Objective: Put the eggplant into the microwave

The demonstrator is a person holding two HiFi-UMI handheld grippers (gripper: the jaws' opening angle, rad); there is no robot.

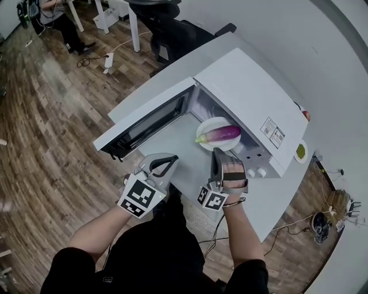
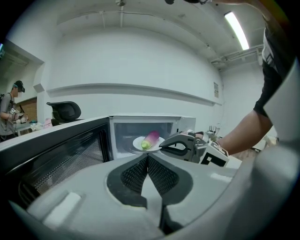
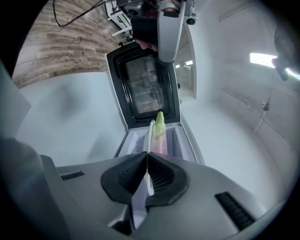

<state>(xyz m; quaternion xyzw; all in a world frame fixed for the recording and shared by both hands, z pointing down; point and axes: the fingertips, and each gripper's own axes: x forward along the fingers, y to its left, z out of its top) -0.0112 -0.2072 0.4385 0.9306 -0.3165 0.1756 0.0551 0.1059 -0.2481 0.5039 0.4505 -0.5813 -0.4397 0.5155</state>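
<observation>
The white microwave (image 1: 253, 97) stands open, its door (image 1: 146, 123) swung out to the left. A purple eggplant (image 1: 221, 135) with a green stem lies on a white plate (image 1: 208, 125) at the mouth of the cavity. My right gripper (image 1: 218, 153) is shut on the plate's near rim; in the right gripper view the rim (image 3: 150, 140) runs edge-on between the pads, with the eggplant (image 3: 160, 126) beyond. My left gripper (image 1: 172, 161) hovers shut and empty in front of the open door, left of the right one. In the left gripper view, the eggplant (image 2: 151, 139) shows inside the cavity.
The microwave sits on a white table (image 1: 172, 74) whose near edge runs just below both grippers. A black office chair (image 1: 172, 28) stands behind the table. A seated person (image 1: 57, 17) is at the far left. A power strip (image 1: 108, 60) lies on the wood floor.
</observation>
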